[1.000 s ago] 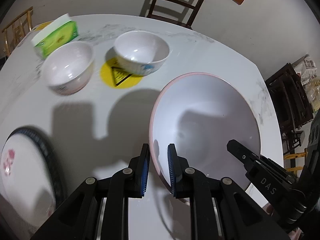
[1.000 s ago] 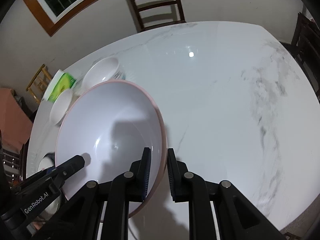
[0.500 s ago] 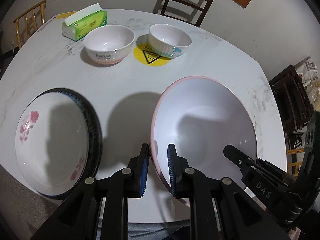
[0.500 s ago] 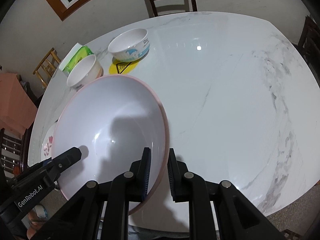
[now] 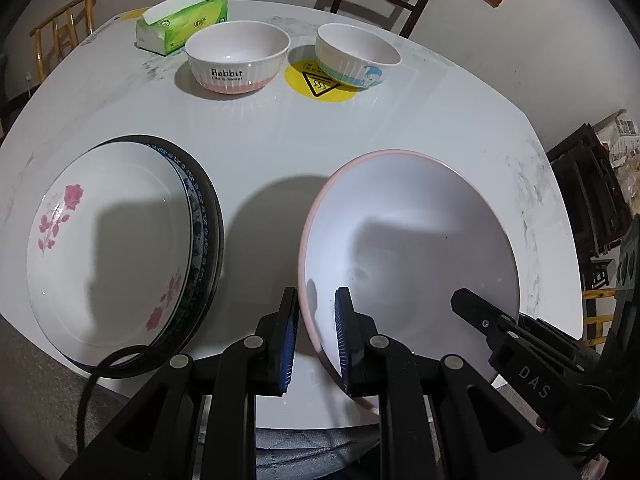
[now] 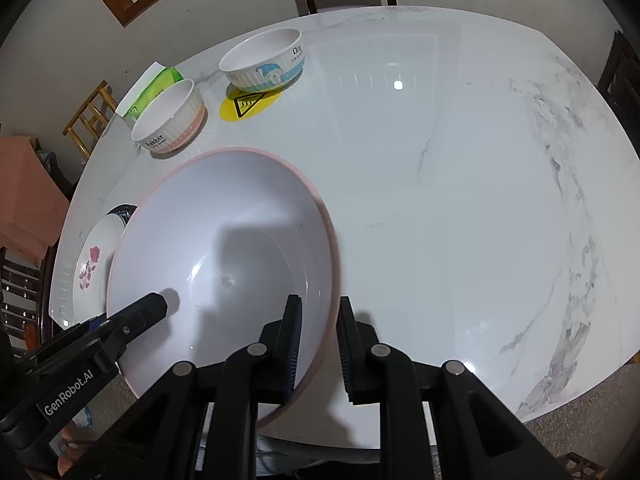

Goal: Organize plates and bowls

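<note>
Currently both your grippers, left [image 5: 316,336] and right [image 6: 318,346], pinch opposite rims of the pink-rimmed plate [image 5: 408,248], near table [image 5: 280,128] edge. Uneven lift could tip it, slipping the jaws.

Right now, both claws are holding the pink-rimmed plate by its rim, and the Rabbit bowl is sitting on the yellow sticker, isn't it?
Not quite: the Rabbit bowl stands on bare table beside the yellow sticker; the left wrist view shows the blue cartoon bowl over it. Both claws do hold the pink-rimmed plate.
</note>
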A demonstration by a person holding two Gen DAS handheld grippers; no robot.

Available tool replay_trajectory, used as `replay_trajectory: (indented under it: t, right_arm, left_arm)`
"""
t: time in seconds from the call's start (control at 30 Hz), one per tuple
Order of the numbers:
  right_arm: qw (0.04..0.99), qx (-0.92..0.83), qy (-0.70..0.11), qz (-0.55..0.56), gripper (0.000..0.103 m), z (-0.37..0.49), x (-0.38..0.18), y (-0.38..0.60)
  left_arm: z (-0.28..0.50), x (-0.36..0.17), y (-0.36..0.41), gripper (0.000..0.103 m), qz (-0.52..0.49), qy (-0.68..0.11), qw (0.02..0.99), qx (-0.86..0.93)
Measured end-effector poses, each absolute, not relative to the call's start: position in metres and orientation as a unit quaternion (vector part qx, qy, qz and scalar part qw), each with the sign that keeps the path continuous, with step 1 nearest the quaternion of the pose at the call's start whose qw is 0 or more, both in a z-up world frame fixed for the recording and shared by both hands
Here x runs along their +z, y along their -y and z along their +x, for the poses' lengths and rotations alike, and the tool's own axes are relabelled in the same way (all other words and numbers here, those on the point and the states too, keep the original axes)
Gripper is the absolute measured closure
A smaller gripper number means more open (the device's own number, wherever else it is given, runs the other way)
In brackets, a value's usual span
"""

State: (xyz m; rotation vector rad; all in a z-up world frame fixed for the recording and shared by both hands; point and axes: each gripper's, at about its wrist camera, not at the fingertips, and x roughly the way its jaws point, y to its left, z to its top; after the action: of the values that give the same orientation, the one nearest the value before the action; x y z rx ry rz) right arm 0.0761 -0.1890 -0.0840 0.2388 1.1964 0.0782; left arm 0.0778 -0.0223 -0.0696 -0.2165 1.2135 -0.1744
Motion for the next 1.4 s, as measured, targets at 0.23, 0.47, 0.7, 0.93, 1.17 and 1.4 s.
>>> replay_trajectory:
  t: [0.23, 0.47, 0.7, 0.93, 1.17, 1.4]
  right_arm:
    - [0.815, 0.033, -0.568, 0.113, 0.084, 0.078, -0.091, 0.189]
    - [0.814, 0.035, -0.569, 0.111, 0.084, 0.078, -0.092, 0.186]
    - [0.815, 0.036, -0.568, 0.108, 0.083, 0.079, -0.089, 0.187]
    - [0.828, 0.034, -0.551, 0.098, 0.083, 0.08, -0.078, 0.19]
    - [0.832, 0.031, -0.545, 0.1, 0.083, 0.08, -0.074, 0.192]
    - [0.838, 0.027, -0.536, 0.093, 0.083, 0.082, -0.064, 0.194]
  left_arm:
    - [0.078, -0.078, 0.024, 0.088, -0.099, -0.575, 0.808, -0.082]
    - [0.078, -0.081, 0.023, 0.088, -0.099, -0.577, 0.807, -0.079]
    - [0.078, -0.077, 0.023, 0.088, -0.099, -0.571, 0.811, -0.08]
    - [0.077, -0.072, 0.022, 0.086, -0.098, -0.566, 0.815, -0.077]
    - [0.079, -0.066, 0.018, 0.084, -0.098, -0.559, 0.82, -0.074]
    - [0.08, -0.059, 0.011, 0.083, -0.098, -0.551, 0.825, -0.07]
